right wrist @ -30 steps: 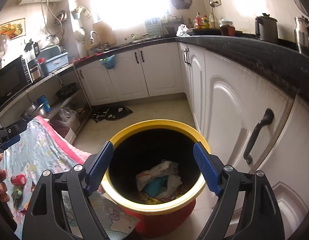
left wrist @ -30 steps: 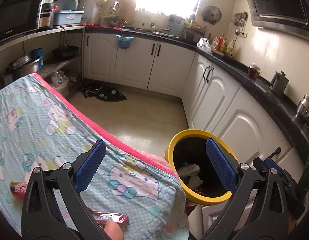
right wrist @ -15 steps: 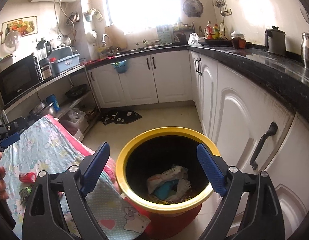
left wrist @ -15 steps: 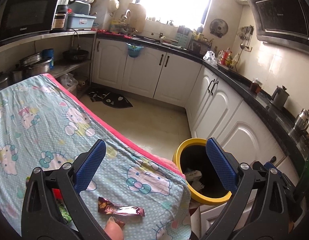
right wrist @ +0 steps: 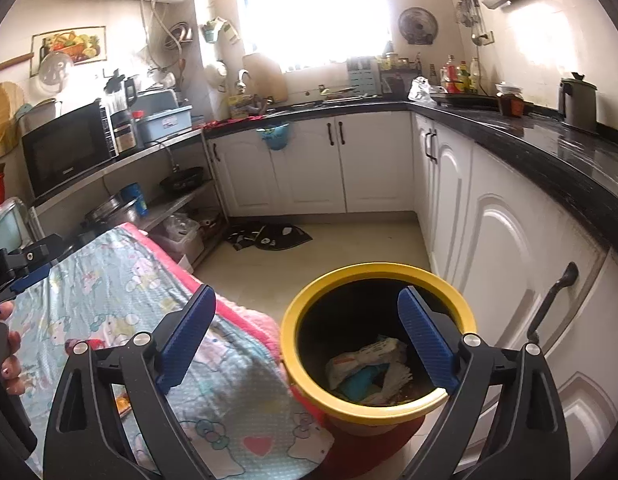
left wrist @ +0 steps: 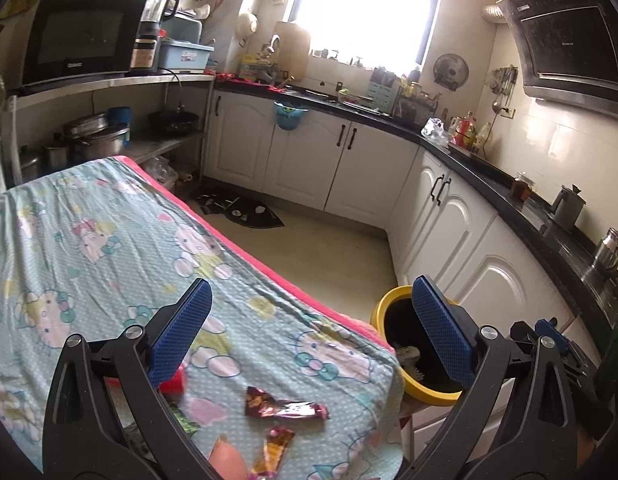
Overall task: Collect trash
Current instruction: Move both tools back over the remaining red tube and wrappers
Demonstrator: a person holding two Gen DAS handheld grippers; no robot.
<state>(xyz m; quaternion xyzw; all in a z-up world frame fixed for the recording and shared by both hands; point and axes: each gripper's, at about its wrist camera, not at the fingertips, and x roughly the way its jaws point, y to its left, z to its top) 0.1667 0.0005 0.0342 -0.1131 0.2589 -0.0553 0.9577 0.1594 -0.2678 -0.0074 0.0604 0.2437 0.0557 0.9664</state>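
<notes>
While both grippers hang over a cloth-covered table in a narrow kitchen, neither one holds anything. The left gripper (left wrist: 309, 332) has its blue-padded jaws spread wide, with only the patterned tablecloth (left wrist: 109, 240) showing between them. Just below that gap, near the table's front corner, lies a crumpled maroon and silver wrapper (left wrist: 285, 406), and a second gold and pink wrapper (left wrist: 275, 452) lies just beside it, closer to the camera. A small red object (left wrist: 173, 382) sits partly hidden behind the left jaw, and a scrap of green packaging (left wrist: 185, 424) lies near it (too hidden to identify). A fingertip (left wrist: 227, 460) shows at the bottom edge of the left view.

The right gripper (right wrist: 307, 344) is also released; its jaws have just been opening, and nothing sits between its pads. It points down toward a yellow-rimmed trash bin (right wrist: 379, 272) standing on the floor just beside the table's corner, close to the white cabinets (right wrist: 509, 280). Inside the bin lies crumpled white paper trash (right wrist: 369, 358) with something blue (right wrist: 359, 384) among it. At the left edge of the right view, a hand (right wrist: 7, 360) grips the other tool's handle above the tablecloth.

A dark countertop (right wrist: 569, 164) runs along the wall, and a black microwave (left wrist: 81, 38) stands on a shelf to the left.
</notes>
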